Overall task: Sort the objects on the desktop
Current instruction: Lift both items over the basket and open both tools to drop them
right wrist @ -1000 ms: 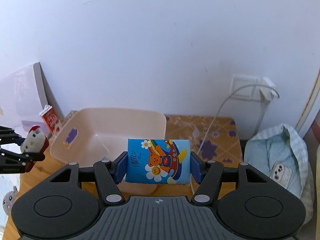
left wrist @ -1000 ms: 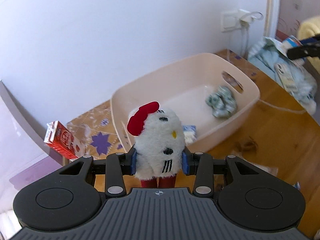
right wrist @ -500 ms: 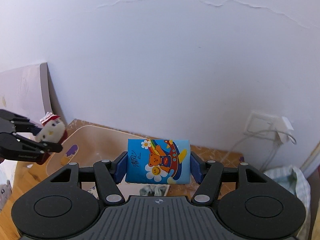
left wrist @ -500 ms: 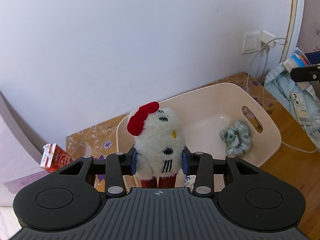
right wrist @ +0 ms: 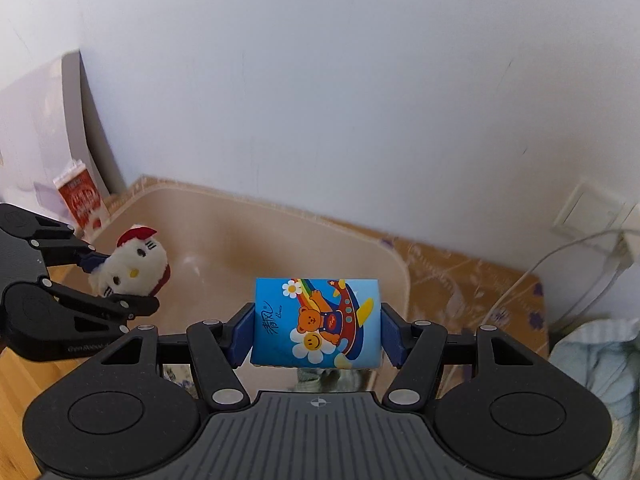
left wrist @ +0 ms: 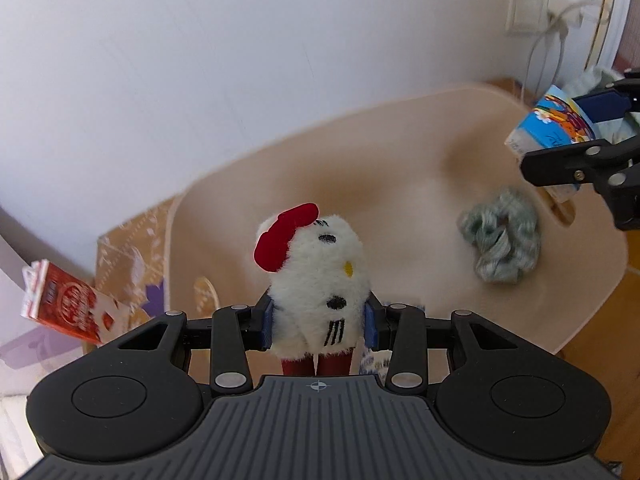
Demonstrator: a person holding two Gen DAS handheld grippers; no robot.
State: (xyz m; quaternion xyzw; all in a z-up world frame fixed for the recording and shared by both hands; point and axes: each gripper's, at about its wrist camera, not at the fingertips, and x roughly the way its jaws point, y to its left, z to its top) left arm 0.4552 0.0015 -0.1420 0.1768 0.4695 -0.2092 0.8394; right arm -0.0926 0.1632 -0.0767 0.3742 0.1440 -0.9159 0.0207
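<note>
Squarely between left jaws: plush cat (left wrist: 318, 280).

A lived-in room of a home, not a workplace. A wooden table (right wrist: 16, 396) stands against a plain white wall (right wrist: 320, 100) that carries a socket (right wrist: 592, 210) with a plug and cable (right wrist: 532, 276). A beige plastic tub (left wrist: 400, 152) on the table holds a hair scrunchie (left wrist: 500, 236). Beside it lie patterned wrapping paper (right wrist: 460, 276), a small red carton (left wrist: 68, 304) and crumpled pale-blue cloth (right wrist: 596, 364). A plush toy (left wrist: 320, 280) and a cartoon-printed tissue pack (right wrist: 316, 324) add to the domestic look.
</note>
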